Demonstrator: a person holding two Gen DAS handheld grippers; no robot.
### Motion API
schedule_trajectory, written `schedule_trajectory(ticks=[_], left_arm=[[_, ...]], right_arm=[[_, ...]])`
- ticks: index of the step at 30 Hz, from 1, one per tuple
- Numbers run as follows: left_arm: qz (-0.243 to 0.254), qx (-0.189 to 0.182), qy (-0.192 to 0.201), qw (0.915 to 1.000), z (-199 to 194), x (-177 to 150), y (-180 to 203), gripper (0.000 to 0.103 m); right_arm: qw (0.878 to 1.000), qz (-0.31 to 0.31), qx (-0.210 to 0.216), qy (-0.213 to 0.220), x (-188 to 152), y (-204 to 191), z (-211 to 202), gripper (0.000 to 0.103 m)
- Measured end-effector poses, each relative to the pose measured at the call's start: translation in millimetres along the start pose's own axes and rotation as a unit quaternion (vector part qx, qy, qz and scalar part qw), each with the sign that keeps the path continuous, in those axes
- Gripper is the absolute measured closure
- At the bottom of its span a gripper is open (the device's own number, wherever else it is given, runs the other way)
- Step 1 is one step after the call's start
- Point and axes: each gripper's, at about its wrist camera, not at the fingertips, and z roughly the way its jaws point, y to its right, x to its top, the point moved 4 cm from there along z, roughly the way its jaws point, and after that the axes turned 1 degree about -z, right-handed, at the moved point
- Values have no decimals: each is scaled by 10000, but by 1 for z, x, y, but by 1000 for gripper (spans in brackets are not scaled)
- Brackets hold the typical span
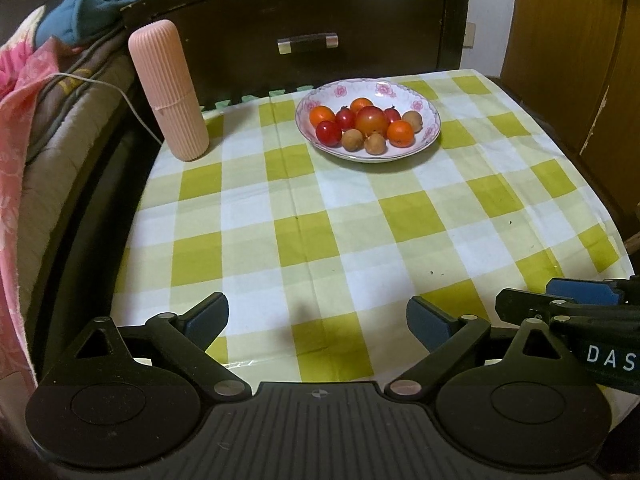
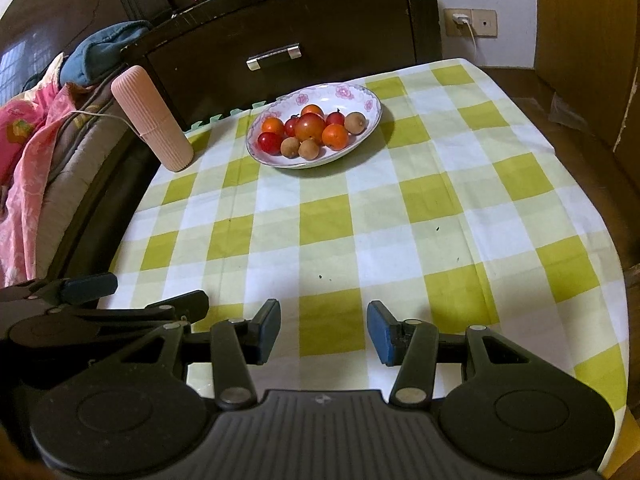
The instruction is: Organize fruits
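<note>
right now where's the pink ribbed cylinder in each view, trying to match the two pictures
Left wrist view: the pink ribbed cylinder stands upper left, on the far left corner of the checked cloth, left of the fruit plate.
Right wrist view: the same cylinder is upper left, leaning more from the fisheye, again left of the plate.
Shared landmark: the dark drawer's metal handle behind the plate.

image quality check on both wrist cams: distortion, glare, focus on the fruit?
Left wrist: strong fisheye bowing at the tablecloth edges, dark corner vignette, fruit plate sharp, soft dim light.
Right wrist: same bowing, plate casts a soft shadow to its right, faint glare on the drawer handle.
</note>
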Motion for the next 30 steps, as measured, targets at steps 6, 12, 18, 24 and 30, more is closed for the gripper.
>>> schedule_trajectory(ticks=[6, 12, 18, 24, 30], left_arm=[[-16, -4, -32, 10000, 1, -1, -1, 5], [-12, -17, -30, 10000, 2, -1, -1, 5], [-18, -40, -36, 10000, 2, -1, 0, 6], [22, -31, 0, 10000, 1, -2, 2, 9], [6, 10, 69, 10000, -1, -2, 2, 10]], right_arm=[[10000, 0, -4, -10, 0, 0, 1, 57], [10000, 5, -1, -17, -1, 0, 1, 57], [10000, 7, -4, -19, -1, 0, 1, 57], [10000, 13, 8, -45, 0, 0, 1, 57], [10000, 20, 5, -45, -2, -1, 4, 57]])
